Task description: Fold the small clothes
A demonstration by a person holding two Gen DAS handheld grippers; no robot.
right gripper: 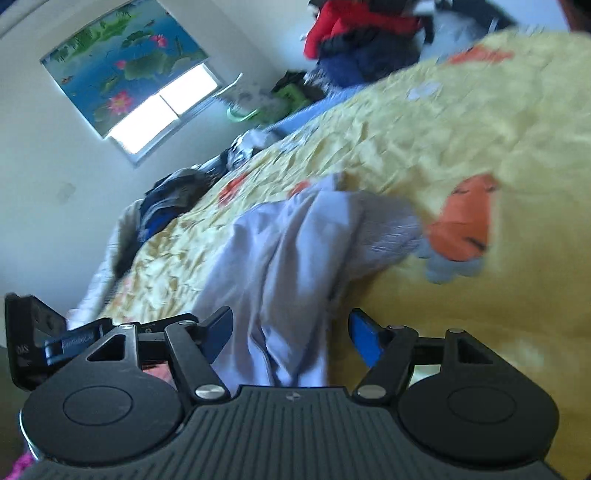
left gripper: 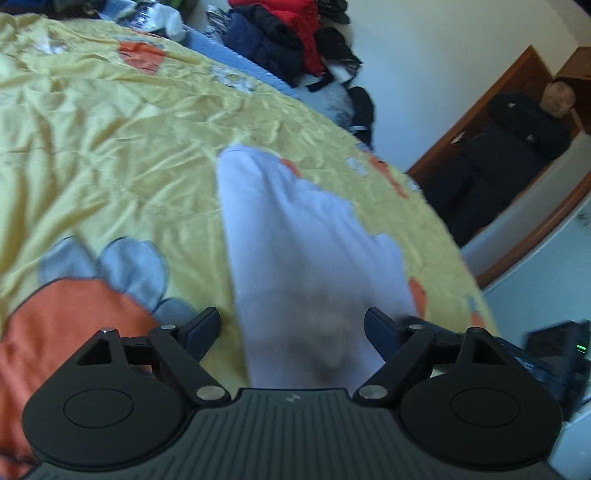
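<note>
The white garment [left gripper: 295,236] lies rumpled on the yellow patterned bedspread [left gripper: 110,147], stretched lengthwise away from both tools, its near end running in between their fingers. The left gripper [left gripper: 291,325] has its jaws spread wide on either side of the cloth, gripping nothing. The right gripper [right gripper: 291,325] is likewise released, its fingers straddling a bunched, creased end of the fabric [right gripper: 280,258]. Both views are smeared with motion. I'd worry that closing here catches several layers at once, or pinches the bedspread along with it, dragging everything crooked. A clothes pile [left gripper: 280,33] sits beyond.
</note>
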